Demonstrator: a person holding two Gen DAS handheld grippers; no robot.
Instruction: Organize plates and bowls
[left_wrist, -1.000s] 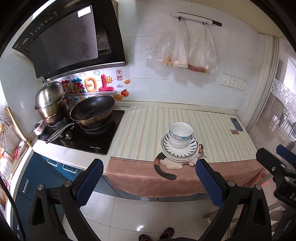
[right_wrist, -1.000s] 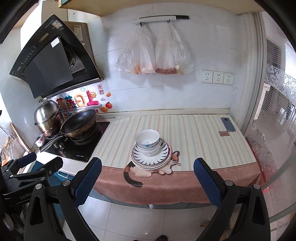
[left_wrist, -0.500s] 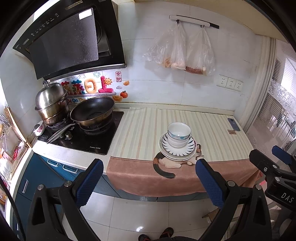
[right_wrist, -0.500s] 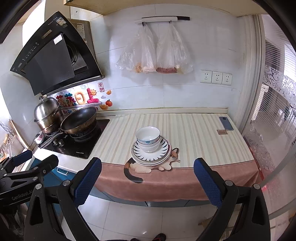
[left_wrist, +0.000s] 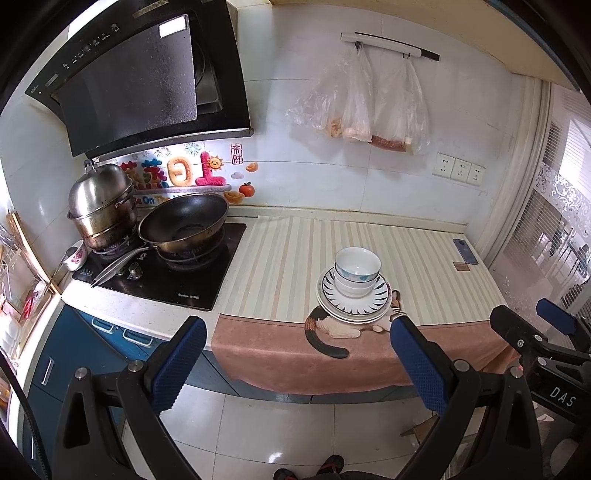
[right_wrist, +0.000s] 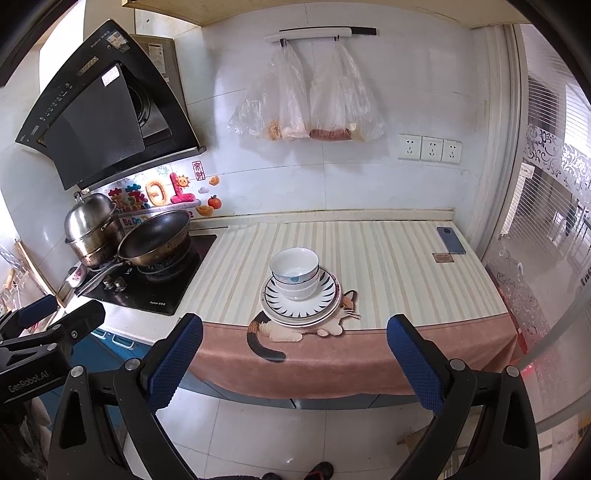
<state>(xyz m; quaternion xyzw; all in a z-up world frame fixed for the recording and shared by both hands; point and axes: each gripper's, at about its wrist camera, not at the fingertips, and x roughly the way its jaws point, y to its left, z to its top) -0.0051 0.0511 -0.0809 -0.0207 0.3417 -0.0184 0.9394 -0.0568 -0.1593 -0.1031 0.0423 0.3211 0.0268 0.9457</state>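
White bowls (left_wrist: 357, 266) sit nested on a stack of plates (left_wrist: 380, 308), the top plate with a dark ray pattern, on the striped counter mat near its front edge. The bowls (right_wrist: 294, 268) and plates (right_wrist: 325, 306) also show in the right wrist view. My left gripper (left_wrist: 295, 354) is open and empty, held over the floor in front of the counter, well short of the stack. My right gripper (right_wrist: 293, 354) is open and empty, also back from the counter. The right gripper shows at the left view's right edge (left_wrist: 535, 332).
A black wok (left_wrist: 184, 221) and a steel pot (left_wrist: 101, 206) stand on the hob at the left. A phone (right_wrist: 450, 240) lies at the counter's far right. Plastic bags (right_wrist: 306, 103) hang on the wall. The cloth's pink edge (right_wrist: 332, 354) hangs over the counter front. The floor is tiled.
Both grippers have drifted slightly back and up from the counter; the stack looks a little smaller and farther. Nothing on the counter has moved.
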